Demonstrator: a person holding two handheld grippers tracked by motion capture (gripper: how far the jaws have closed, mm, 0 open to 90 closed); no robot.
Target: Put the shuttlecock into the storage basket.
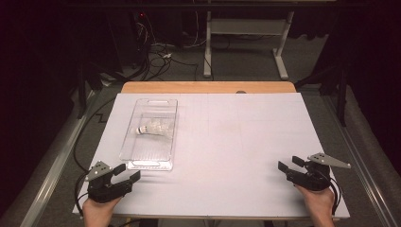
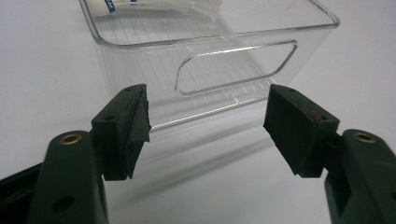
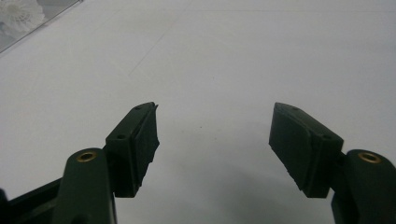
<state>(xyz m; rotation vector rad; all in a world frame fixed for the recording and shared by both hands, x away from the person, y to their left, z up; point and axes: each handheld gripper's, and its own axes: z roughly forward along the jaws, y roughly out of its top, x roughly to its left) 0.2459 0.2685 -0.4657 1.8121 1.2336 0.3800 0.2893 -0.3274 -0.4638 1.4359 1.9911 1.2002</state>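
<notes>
Inside clear bin lies one shuttlecock.

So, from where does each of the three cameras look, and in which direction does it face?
High view: above the person's side, facing forward and down on the white table; both hands and tongs, left tongs and right tongs, come in from below.
Left gripper view: rides the left tongs, facing the clear bin close ahead; its two open jaws show.
Right gripper view: rides the right tongs, facing across bare table; its open jaws show.
Shared: the bin with the shuttlecock appears in all three views, at the top left corner in the right gripper view.
</notes>
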